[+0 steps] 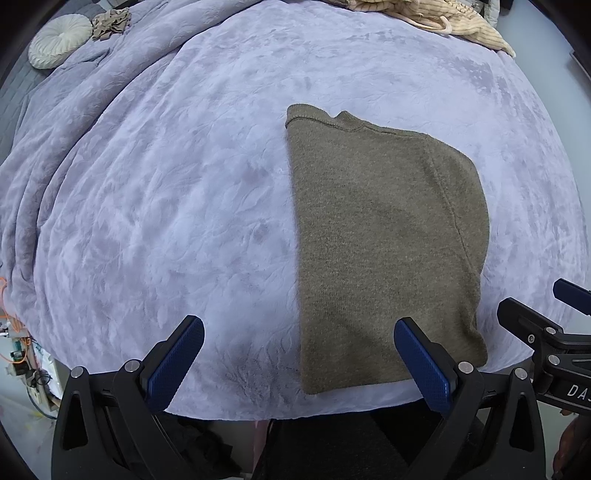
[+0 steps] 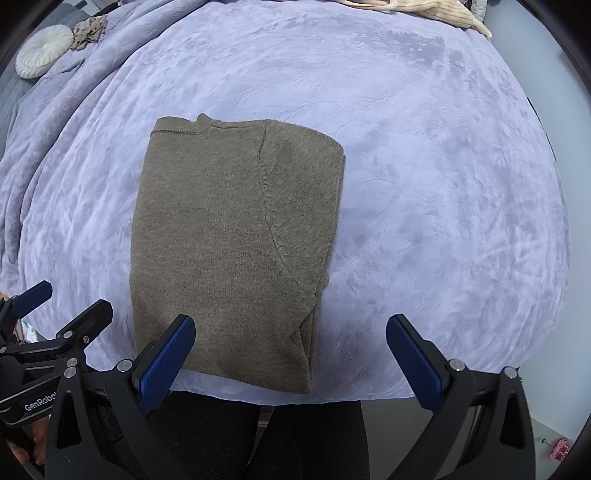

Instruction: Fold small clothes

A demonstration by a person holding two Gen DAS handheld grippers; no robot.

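While both grippers hang above the near edge of the lavender blanket (image 1: pixel 166 184), the olive knit sweater (image 1: pixel 384 240) lies flat on it — folded into a tall rectangle, collar at the far end. Left gripper (image 1: pixel 299 363) jaws wide apart, empty; right gripper (image 2: pixel 291 360) likewise (nothing between its pads).

Your bed (image 1: pixel 184 184) wears a lavender blanket (image 2: pixel 424 166). On it lie the folded sweater (image 1: pixel 376 236), a round cushion (image 1: pixel 59 42), a crumpled rag (image 1: pixel 110 23) and cream knitwear (image 1: pixel 443 18).
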